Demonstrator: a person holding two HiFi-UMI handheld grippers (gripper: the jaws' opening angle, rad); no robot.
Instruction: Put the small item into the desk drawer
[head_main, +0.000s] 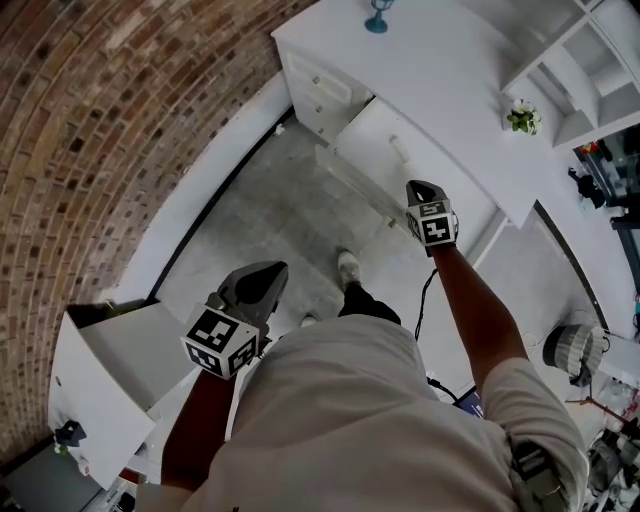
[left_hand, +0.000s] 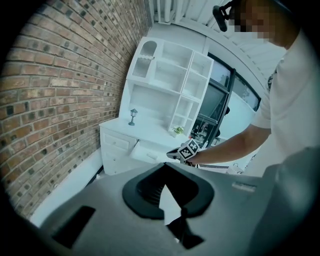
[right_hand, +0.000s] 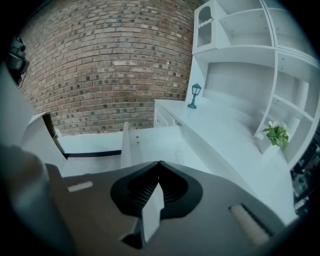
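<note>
Brick wall curves around a grey concrete floor in my head view, beside a smooth white desk with its drawer pulled open. A pale oblong inside may be the small item; I can't tell. Both the left gripper and right gripper carry black-and-white square markers. In the left gripper view I see its grey jaws meeting at the tips, holding nothing, before white cubby shelves. In the right gripper view the jaws are pressed together, empty, with the drawer beyond them; a blue lamp figurine and a green plant stand on the desk.
</note>
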